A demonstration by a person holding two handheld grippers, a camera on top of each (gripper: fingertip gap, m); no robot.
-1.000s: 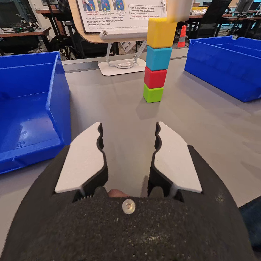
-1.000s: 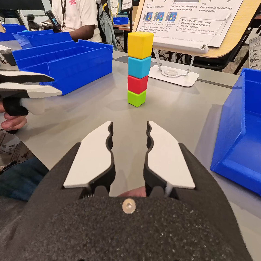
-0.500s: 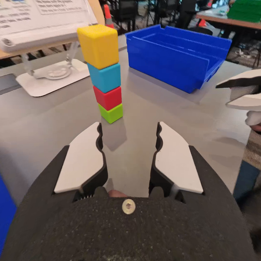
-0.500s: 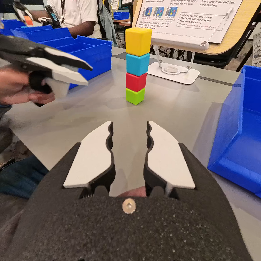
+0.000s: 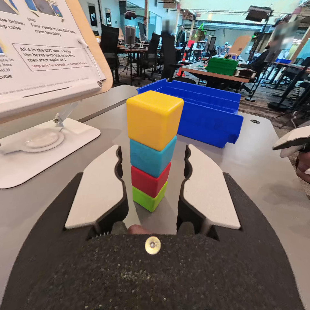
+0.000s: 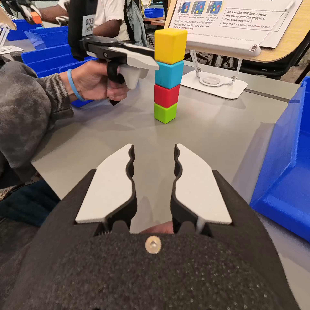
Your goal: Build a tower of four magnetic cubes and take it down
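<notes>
A tower of four cubes stands on the grey table (image 5: 251,176): yellow cube (image 5: 153,119) on top, then cyan cube (image 5: 151,156), red cube (image 5: 150,180) and green cube (image 5: 147,198) at the bottom. My left gripper (image 5: 152,145) is open, with one finger on each side of the tower. In the right wrist view its fingers (image 6: 142,62) reach the tower (image 6: 167,75) at the seam between the yellow and cyan cubes. My right gripper (image 6: 154,145) is open and empty, well short of the tower. It also shows at the right edge of the left wrist view (image 5: 291,142).
A blue bin (image 5: 209,117) sits behind the tower to the right, also close on my right gripper's right (image 6: 285,167). Another blue bin (image 6: 50,55) lies behind the left hand. An instruction board on a white stand (image 5: 42,142) stands at the back. A person sits at a far table.
My left gripper has swung right and moved in to the tower, so its open fingers now straddle it. My right gripper has edged slightly closer and stays open.
</notes>
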